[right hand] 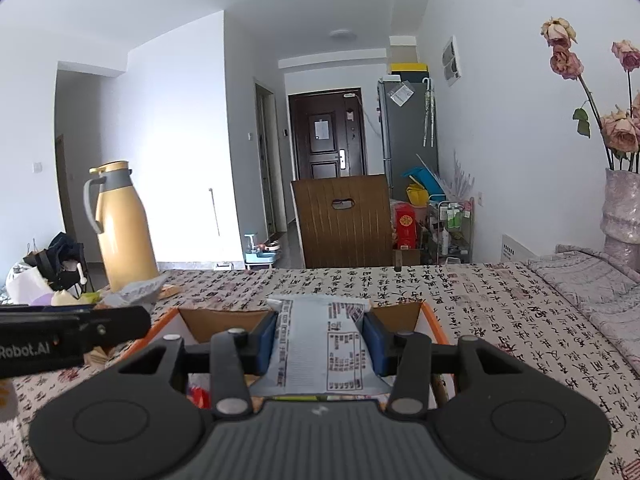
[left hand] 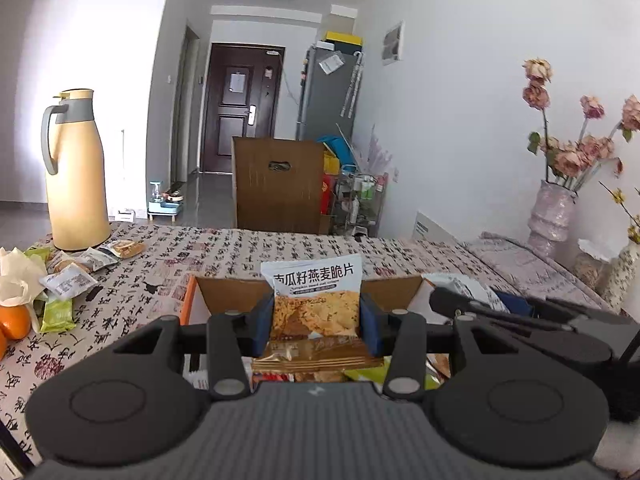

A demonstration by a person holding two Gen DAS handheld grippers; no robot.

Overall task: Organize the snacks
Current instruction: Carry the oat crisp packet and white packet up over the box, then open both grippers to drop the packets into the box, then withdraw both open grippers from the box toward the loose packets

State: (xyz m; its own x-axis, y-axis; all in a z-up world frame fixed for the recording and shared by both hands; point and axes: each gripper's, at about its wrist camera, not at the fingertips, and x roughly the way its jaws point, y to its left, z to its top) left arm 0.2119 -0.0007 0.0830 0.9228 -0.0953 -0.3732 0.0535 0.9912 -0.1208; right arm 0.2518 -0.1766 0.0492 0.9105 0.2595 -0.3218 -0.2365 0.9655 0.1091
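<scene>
Your left tongs (left hand: pixel 316 322) are clenched on a white oat crisp packet (left hand: pixel 314 300), blue pads pressing its two sides, the printed front facing you and the packet standing upright. It hangs over the open cardboard box (left hand: pixel 224 294) with the orange rim, which sits on the tabletop (left hand: pixel 168 256) under the calligraphy-print cloth. Below the packet, inside the box, lies a golden-brown wrapper (left hand: pixel 316 356) among other snacks.

Your right tongs (right hand: pixel 320 340) grip a second white packet (right hand: pixel 320 344), its back label turned up toward you, tilted with the far end raised above the same box (right hand: pixel 400 314). In the left wrist view these right tongs (left hand: pixel 456 300) show at the right, over the box's right edge; in the right wrist view the left tongs (right hand: pixel 132 320) reach in from the left.

More loose snack packets (left hand: pixel 68 280) lie at the far left of the tabletop, near a yellow thermos jug (left hand: pixel 76 176) and an orange (left hand: pixel 14 322). A vase of dried roses (left hand: pixel 554 208) stands at the far right.
</scene>
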